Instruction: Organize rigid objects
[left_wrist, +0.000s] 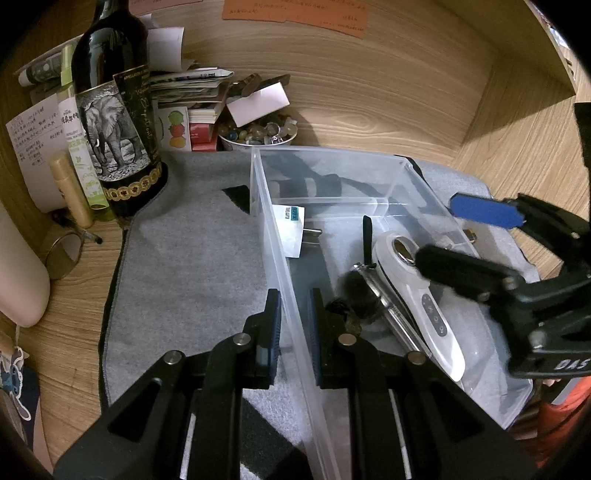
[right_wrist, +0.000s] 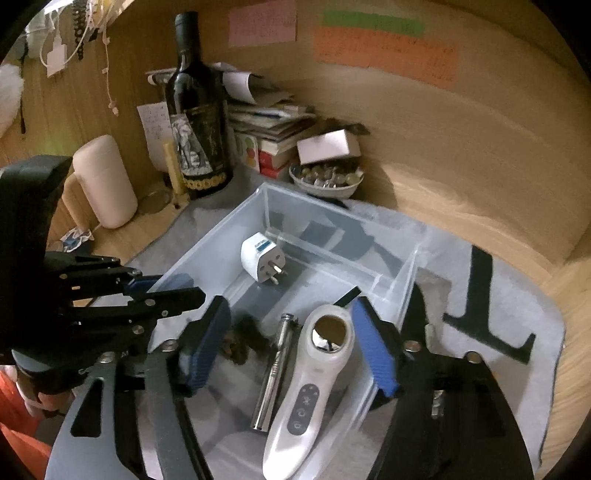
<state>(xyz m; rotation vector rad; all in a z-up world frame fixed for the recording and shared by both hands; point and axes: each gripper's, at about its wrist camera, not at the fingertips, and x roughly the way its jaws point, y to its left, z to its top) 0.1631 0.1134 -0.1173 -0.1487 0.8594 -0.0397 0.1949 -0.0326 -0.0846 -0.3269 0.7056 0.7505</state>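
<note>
Right wrist | clear bin (right_wrist: 266, 199) | holds: adapter (right_wrist: 260, 258), massager (right_wrist: 310, 391), flashlight (right_wrist: 271, 373)

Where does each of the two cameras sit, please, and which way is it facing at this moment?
Left wrist: rides the left tongs, looking forward and down along the clear bin; its own two fingers straddle the bin's side wall, and the right tongs enter from the right.
Right wrist: rides the right tongs, looking down into the bin; its own fingers stand apart over the white handheld device, and the left tongs show at left.
Shared: bin, device, white plug adapter, wine bottle.
</note>
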